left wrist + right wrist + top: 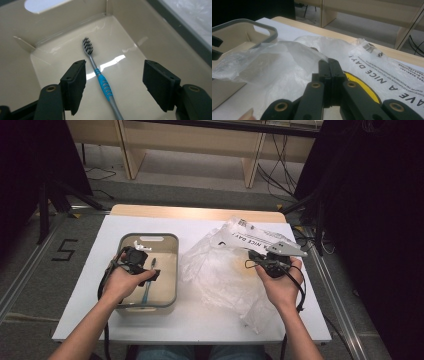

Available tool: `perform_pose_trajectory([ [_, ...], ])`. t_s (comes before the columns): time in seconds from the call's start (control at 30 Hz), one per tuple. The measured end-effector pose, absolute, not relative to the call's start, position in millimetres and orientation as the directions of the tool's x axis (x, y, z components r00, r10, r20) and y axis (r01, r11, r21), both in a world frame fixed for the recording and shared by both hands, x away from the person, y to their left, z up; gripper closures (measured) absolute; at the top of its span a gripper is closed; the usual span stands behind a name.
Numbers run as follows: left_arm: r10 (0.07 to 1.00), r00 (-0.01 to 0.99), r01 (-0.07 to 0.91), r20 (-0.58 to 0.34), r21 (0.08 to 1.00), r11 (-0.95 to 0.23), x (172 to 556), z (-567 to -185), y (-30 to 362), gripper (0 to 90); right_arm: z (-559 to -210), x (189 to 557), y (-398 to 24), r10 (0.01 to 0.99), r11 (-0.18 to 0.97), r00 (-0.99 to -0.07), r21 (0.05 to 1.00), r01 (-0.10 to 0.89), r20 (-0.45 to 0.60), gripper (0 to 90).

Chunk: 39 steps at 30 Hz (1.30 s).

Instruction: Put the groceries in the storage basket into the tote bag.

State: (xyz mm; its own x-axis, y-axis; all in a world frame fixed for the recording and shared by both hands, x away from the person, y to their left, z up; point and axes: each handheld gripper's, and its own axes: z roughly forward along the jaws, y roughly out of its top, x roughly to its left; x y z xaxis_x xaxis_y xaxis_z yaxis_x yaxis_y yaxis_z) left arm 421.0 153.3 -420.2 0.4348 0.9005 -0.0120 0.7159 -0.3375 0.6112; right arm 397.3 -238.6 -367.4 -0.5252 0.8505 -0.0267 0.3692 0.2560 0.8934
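A toothbrush (pixel 102 82) with a blue and grey handle and dark bristles lies flat on the floor of a beige bin (pixel 62 17). In the high view the toothbrush (pixel 146 292) sits in the grey-rimmed bin (pixel 177 265) at table left. My left gripper (pixel 114 67) hangs open inside the bin, one jaw on each side of the handle and clear of it. From above, the left gripper (pixel 145 269) is over the bin's middle. My right gripper (pixel 252 257) is shut on a fold of a clear plastic bag (pixel 220 270) printed "HAVE A NICE DAY". The right gripper (pixel 328 61) pinches the bag (pixel 282 57) and holds it raised.
The white table top (pixel 200 320) has a wooden strip (pixel 200 212) along its far edge. The crumpled bag spreads over the table's right half, right beside the bin (pixel 259 25). Beyond the table are wooden furniture legs and floor cables.
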Motion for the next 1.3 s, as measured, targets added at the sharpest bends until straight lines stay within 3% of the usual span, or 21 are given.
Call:
perform_pose_trajectory([
  [0.57,0.920,0.390,0.827,-0.022,0.449,-0.340,442,-450,152,45.2,-369,397,-238,0.850,0.260,-0.527,0.893,0.367,-0.031,90.0],
  [1.3,0.927,0.373,0.872,-0.027,0.351,-0.341,449,-457,148,54.7,-369,397,-239,0.850,0.255,-0.526,0.894,0.368,-0.026,90.0],
])
